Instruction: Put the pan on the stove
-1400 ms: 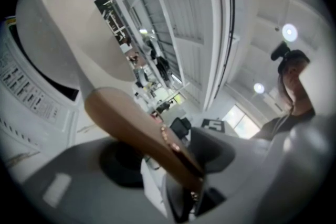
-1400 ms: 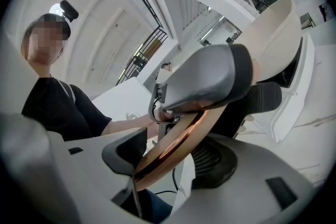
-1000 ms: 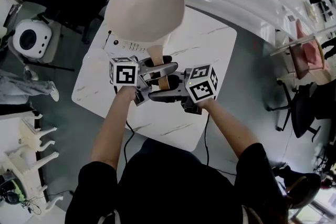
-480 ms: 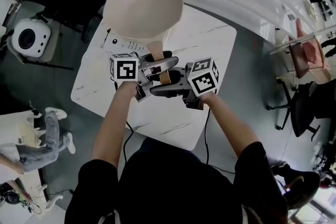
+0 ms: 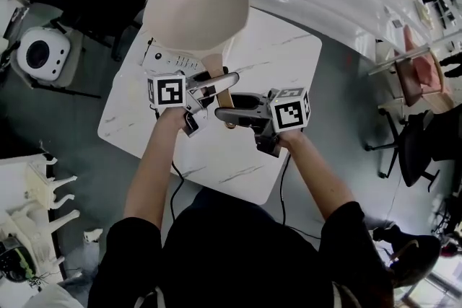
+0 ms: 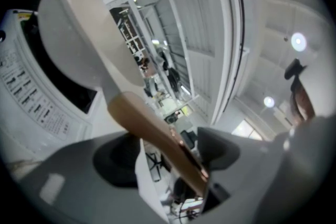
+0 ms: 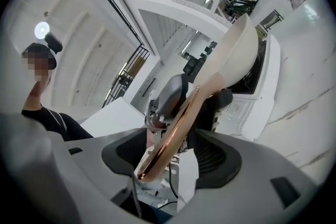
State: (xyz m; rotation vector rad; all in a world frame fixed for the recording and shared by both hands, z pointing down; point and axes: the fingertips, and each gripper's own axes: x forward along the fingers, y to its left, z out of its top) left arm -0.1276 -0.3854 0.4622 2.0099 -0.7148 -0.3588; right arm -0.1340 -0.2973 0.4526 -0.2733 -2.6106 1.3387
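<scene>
Pan (image 5: 196,11) sits on stove (image 5: 160,63), far-left of surface (image 5: 281,61), so main job looks done. L tongs (image 5: 220,83) opening, handle (image 5: 215,67) btwn jaws, unpinched. R tongs (image 5: 225,106) also apart round handle, no squeeze seen. Left to do: back both off.

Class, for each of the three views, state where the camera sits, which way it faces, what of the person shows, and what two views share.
Head view: on the person's head, facing steeply down at the table; forearms, left gripper and right gripper show.
Left gripper view: on that gripper, along its opening jaws, handle between them.
Right gripper view: likewise, handle between its jaws.
Both gripper views share pan and stove.
</scene>
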